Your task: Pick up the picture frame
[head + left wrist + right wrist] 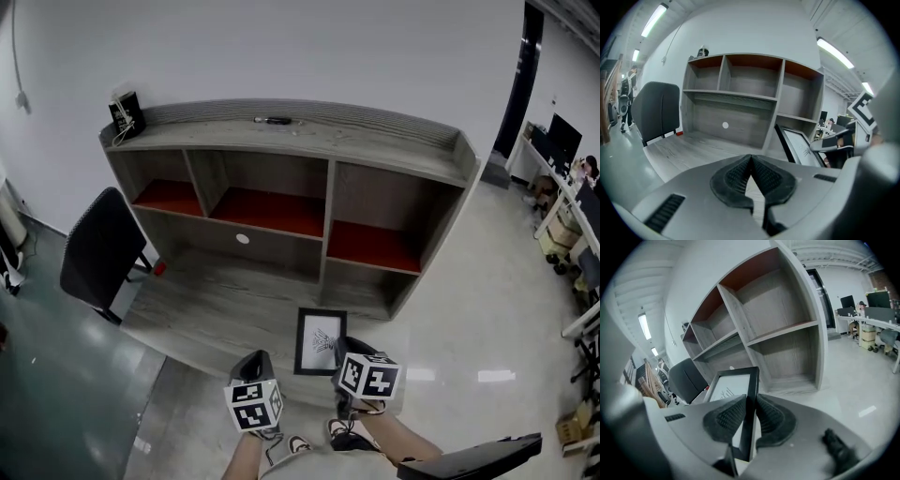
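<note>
nearby, shelf unit point(375, 148) behind picture frame point(320, 341)

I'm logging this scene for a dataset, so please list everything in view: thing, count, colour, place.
Grey wooden shelf unit with red-lined compartments: one, grey and red, against the white wall.
Black rectangular picture frame holding a white print: one, black, in front of the shelf unit's low base.
Black office chair: one, black, left of the shelf unit.
Small black device with a cable: one, black, left corner of the shelf top.
Dark pen-like object: one, dark, middle of the shelf top.
Small red object: one, red, beside the chair.
Office desks with monitors: several, far right.
Left claw: one, grey with black pads, shut, empty.
Right claw: one, same colours, shut on the frame's edge.
</note>
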`<state>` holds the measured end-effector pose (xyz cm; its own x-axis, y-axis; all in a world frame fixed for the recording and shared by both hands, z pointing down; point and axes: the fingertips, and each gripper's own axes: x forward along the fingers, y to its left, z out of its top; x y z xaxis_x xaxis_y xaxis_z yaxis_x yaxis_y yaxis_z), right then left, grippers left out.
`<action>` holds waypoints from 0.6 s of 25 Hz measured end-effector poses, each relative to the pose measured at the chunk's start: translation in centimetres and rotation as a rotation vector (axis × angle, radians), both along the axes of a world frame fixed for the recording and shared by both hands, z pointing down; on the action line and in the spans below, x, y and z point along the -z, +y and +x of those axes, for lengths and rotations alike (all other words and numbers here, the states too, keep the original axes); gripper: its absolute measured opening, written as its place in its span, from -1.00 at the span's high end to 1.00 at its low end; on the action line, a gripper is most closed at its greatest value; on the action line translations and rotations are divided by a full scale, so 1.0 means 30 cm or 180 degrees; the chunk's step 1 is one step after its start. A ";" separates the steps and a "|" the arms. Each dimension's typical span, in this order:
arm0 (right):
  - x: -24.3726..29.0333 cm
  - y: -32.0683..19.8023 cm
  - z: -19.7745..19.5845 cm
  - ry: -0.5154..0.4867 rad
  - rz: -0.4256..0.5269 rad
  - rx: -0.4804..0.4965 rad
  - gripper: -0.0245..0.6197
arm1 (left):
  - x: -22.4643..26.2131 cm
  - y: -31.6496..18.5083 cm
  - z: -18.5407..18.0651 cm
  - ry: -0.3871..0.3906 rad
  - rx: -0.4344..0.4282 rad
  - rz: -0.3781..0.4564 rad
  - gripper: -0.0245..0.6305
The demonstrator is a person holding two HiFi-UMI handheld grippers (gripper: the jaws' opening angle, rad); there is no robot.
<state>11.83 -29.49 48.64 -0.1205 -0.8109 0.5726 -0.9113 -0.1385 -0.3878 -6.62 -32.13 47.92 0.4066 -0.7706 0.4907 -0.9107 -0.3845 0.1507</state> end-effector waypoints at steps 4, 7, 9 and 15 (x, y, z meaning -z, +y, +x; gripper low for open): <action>-0.010 0.044 0.029 0.0013 -0.0026 -0.0112 0.67 | -0.015 0.009 0.025 0.0017 -0.0074 -0.0044 0.89; -0.017 0.073 0.057 0.0026 -0.0043 -0.0193 0.67 | -0.029 0.016 0.057 0.0054 -0.0133 -0.0076 0.89; -0.022 0.089 0.070 0.0027 -0.0052 -0.0245 0.67 | -0.035 0.025 0.076 0.0064 -0.0188 -0.0087 0.89; -0.028 0.129 0.072 0.0009 -0.0052 -0.0292 0.67 | -0.046 0.066 0.093 0.0060 -0.0265 -0.0107 0.89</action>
